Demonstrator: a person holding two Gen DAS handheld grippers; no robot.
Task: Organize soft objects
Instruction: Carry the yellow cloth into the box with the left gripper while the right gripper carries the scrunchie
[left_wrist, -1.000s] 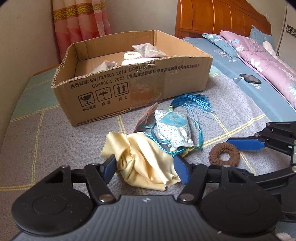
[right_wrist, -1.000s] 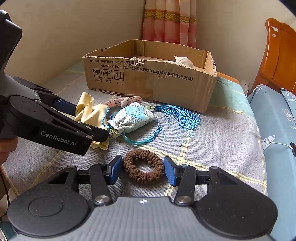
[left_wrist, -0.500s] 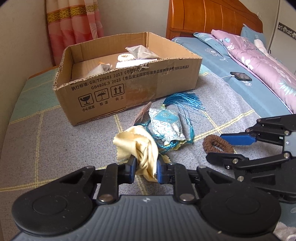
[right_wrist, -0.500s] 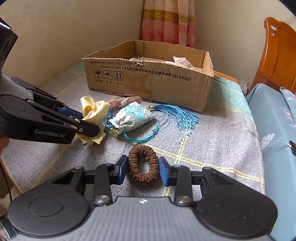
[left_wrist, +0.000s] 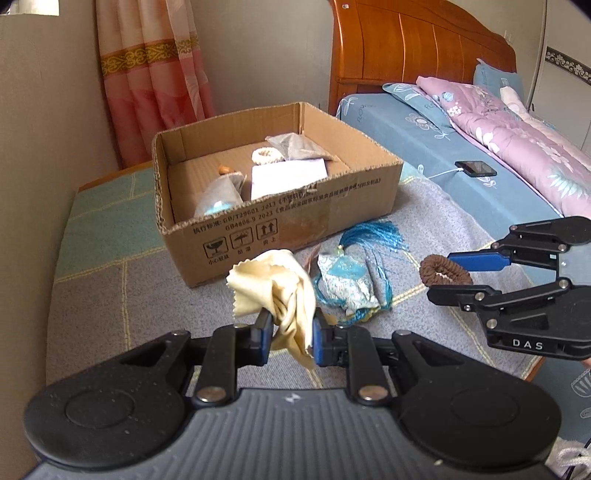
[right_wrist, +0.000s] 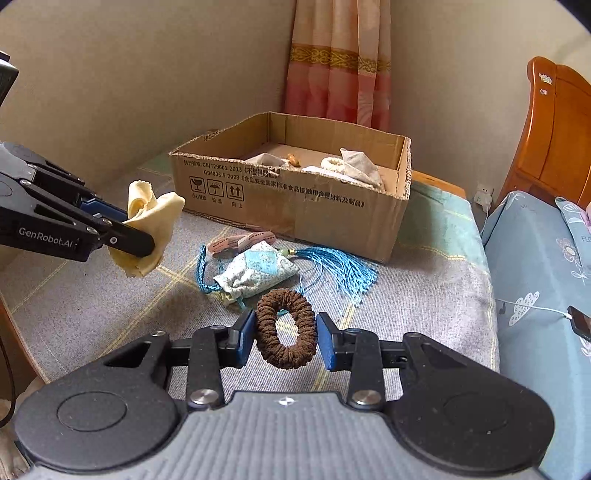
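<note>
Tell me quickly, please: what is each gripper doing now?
Left gripper: closed on the yellow cloth, lifted.
Right gripper: closed on the brown scrunchie, lifted.

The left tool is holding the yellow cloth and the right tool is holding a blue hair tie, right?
Not quite. The hair tie in the right tool is brown, not blue, as the right wrist view shows. The left tool does hold the yellow cloth.

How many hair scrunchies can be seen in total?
2. A brown scrunchie is in the right hand-held gripper; a cream scrunchie lies in the cardboard box. Others may be hidden.
</note>
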